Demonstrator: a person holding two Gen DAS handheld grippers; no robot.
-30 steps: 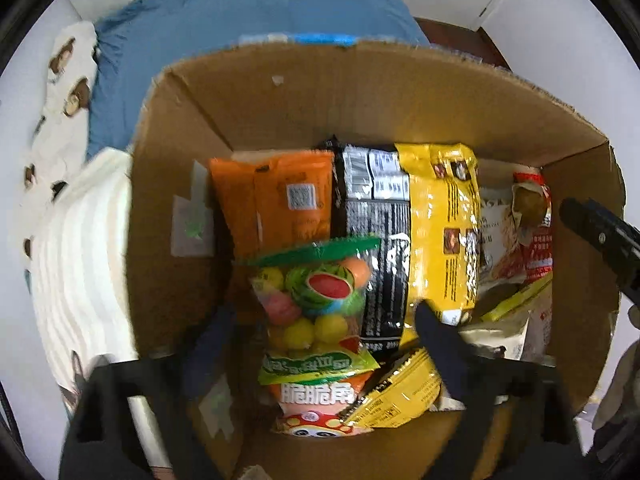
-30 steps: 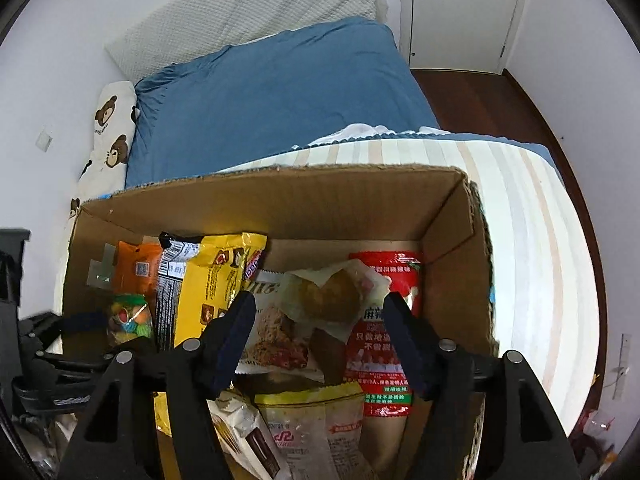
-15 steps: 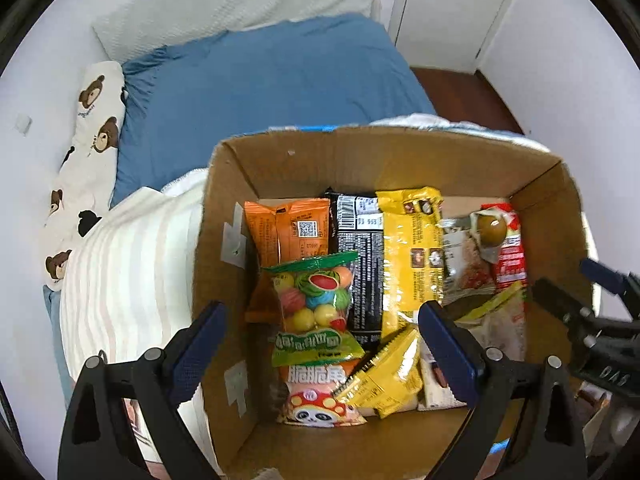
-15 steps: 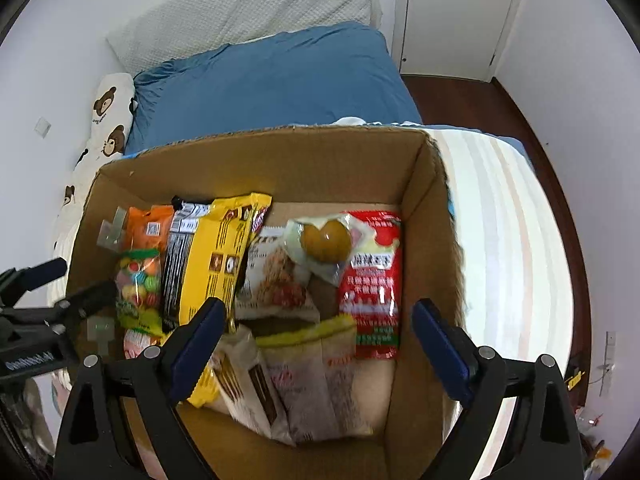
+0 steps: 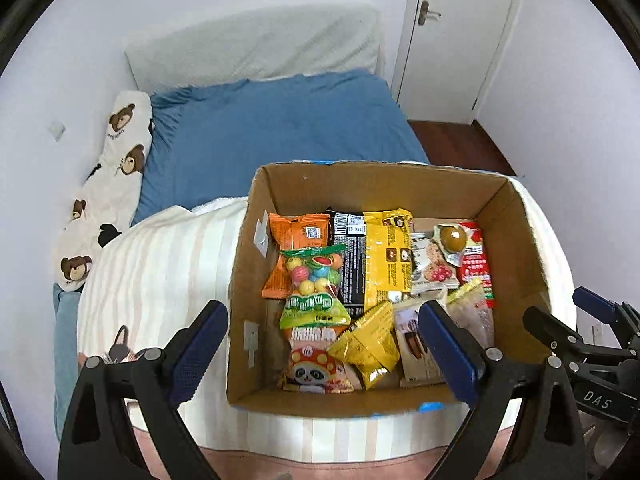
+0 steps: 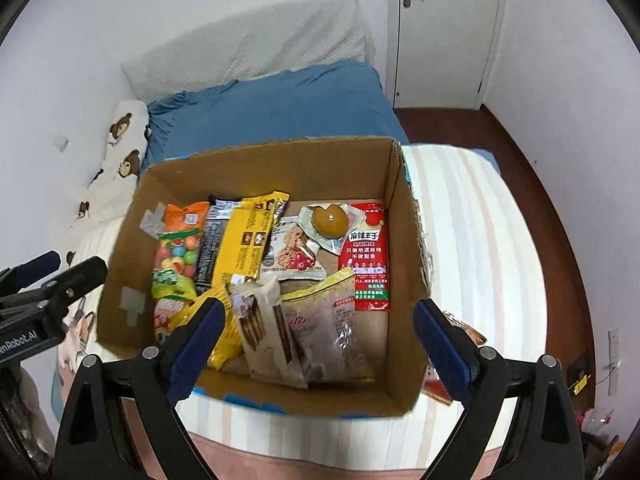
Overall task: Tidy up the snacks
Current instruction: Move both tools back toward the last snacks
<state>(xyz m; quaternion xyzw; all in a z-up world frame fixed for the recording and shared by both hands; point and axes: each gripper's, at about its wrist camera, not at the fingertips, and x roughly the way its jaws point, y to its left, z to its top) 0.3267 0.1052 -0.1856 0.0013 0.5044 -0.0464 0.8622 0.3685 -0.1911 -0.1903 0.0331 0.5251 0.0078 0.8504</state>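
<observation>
Left wrist view: cardboard box (image 5: 516, 232) sits open-topped on a striped blanket (image 5: 160, 272) on the bed, rim clear all round, blue sheet (image 5: 280, 132) beyond its 12 o'clock edge. Bare blanket at 9 o'clock of the box; floor strip and door at 1 o'clock. Left hand-held gripper (image 5: 322, 354) hovers above the box's near edge, angled steeply down, jaws released and wide, nothing between them. One blue-padded finger hangs outside the box's 9 o'clock wall, the other over its 5 o'clock corner. Snacks lie flat inside: orange packet (image 5: 298, 240), candy-ball bag (image 5: 314, 280), black packet (image 5: 350, 256), yellow packet (image 5: 388, 256), red packet (image 5: 474, 264). All crinkly film. Right hand-held gripper (image 5: 560, 316) shows at 3 o'clock, outside the box.

Right wrist view: same box (image 6: 404, 248), corrugated walls, tape patches on the 9 o'clock wall. Bare blanket (image 6: 472, 232) at 3 o'clock; some bare box floor along the 3 o'clock wall. Right hand-held gripper (image 6: 316, 344) above the near rim, pointing steeply down, jaws spread wide, empty. Clear pouch with a brown egg (image 6: 330, 220) rests on the red packet (image 6: 364, 256) and a biscuit packet (image 6: 294, 252). Pale packets (image 6: 288, 332) are piled at 6 o'clock.
</observation>
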